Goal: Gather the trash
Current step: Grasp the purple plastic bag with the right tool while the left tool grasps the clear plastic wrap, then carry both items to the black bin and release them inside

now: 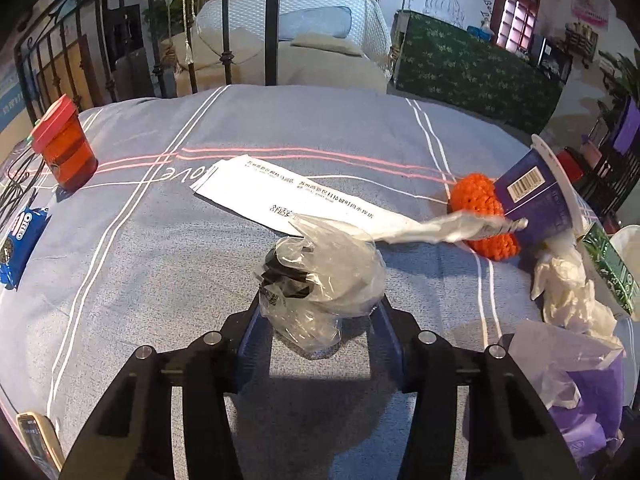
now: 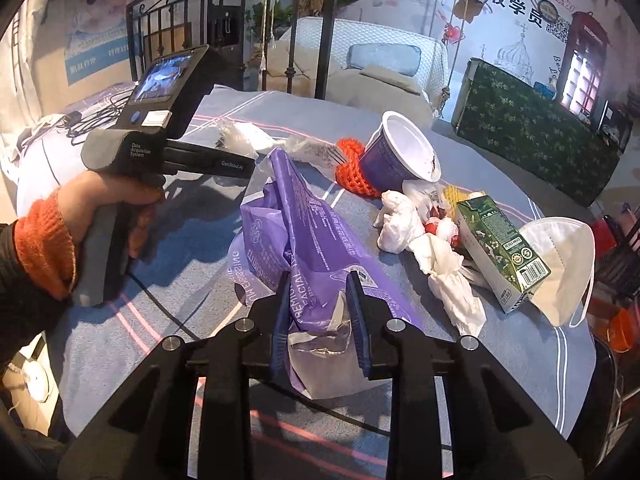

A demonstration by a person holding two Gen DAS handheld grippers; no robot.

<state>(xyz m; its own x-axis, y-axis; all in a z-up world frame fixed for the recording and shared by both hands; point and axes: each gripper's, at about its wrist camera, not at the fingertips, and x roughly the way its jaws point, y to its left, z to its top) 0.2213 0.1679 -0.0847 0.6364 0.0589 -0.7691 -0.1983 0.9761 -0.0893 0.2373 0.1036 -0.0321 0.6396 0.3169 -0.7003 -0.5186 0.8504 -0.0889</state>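
Note:
My left gripper (image 1: pixel 318 304) has its jaws around a crumpled clear plastic bag (image 1: pixel 320 280) with something dark inside, held just above the blue-grey cloth. A clear plastic fork wrapper (image 1: pixel 448 230) stretches right from it toward a tipped purple cup (image 1: pixel 536 196) on an orange crocheted coaster (image 1: pixel 476 196). My right gripper (image 2: pixel 320 308) is shut on a purple facial-tissue bag (image 2: pixel 296 216), which stands open. Crumpled white tissues (image 2: pixel 424 240), a green drink carton (image 2: pixel 500 248) and a white face mask (image 2: pixel 560 256) lie to its right. The purple cup (image 2: pixel 400 152) also shows there.
A white printed paper (image 1: pixel 280 192) lies mid-table. A red lidded cup (image 1: pixel 66 148) and a blue Oreo pack (image 1: pixel 20 240) sit at the left. A remote (image 1: pixel 38 444) lies at the near left edge. The left hand-held unit (image 2: pixel 160 120) fills the right view's left side.

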